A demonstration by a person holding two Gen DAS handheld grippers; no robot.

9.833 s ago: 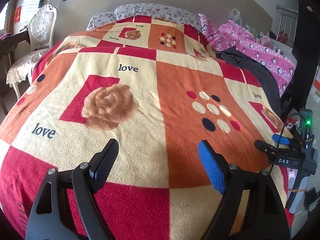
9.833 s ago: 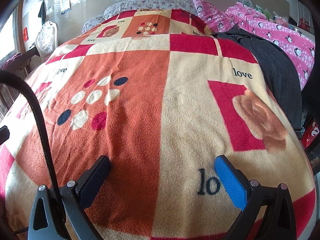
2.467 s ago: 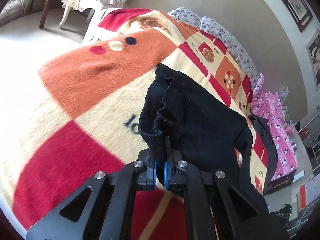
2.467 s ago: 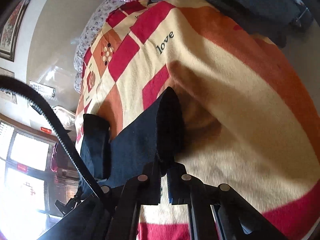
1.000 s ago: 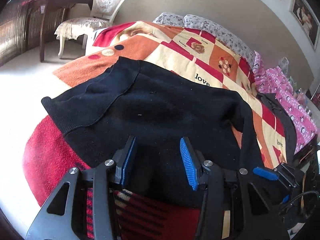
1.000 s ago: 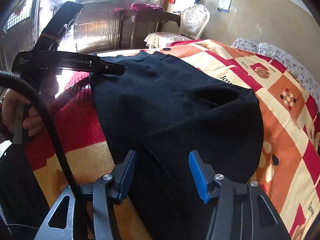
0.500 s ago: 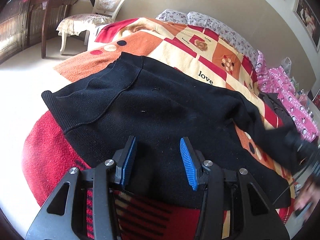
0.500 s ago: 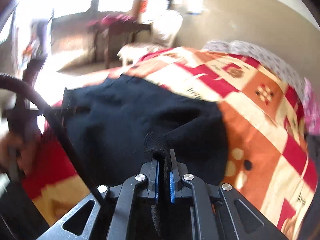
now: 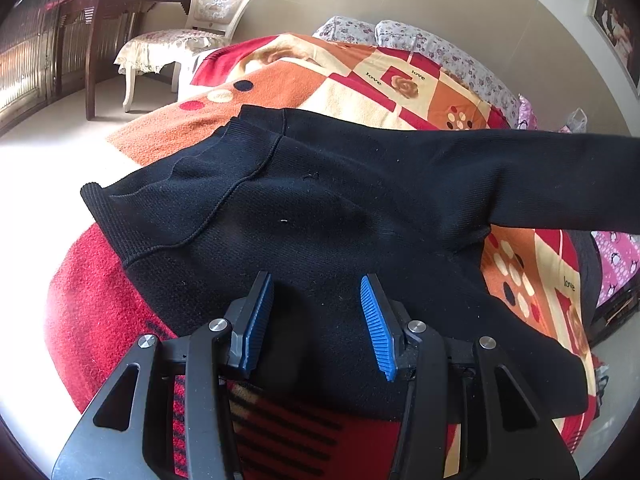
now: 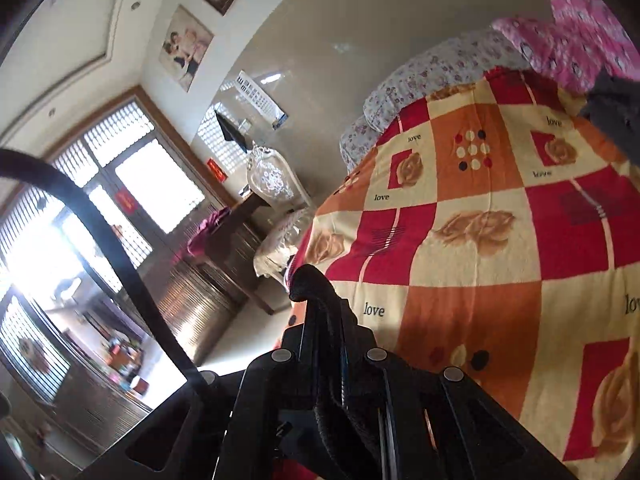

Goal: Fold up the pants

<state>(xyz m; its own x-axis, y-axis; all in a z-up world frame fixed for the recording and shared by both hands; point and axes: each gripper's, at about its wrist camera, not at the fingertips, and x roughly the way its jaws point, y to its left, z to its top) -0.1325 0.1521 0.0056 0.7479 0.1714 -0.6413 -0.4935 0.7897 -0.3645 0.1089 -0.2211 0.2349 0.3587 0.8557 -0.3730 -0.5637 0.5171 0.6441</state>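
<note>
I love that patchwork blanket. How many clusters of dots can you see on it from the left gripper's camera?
3: one of dots at the blanket's far left edge, one up near the floral pillows, one right of the black pants. The pants may hide more.

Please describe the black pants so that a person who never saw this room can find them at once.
Find the bed with the red, orange and cream checked blanket. The black knitted pants lie on its near end, one leg lifted toward the right. Nothing else on the blanket is plain black with a ribbed waistband.

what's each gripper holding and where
Right gripper pinches the end of one leg of the black pants. Left gripper holds nothing; its open fingers hover over the fabric.
</note>
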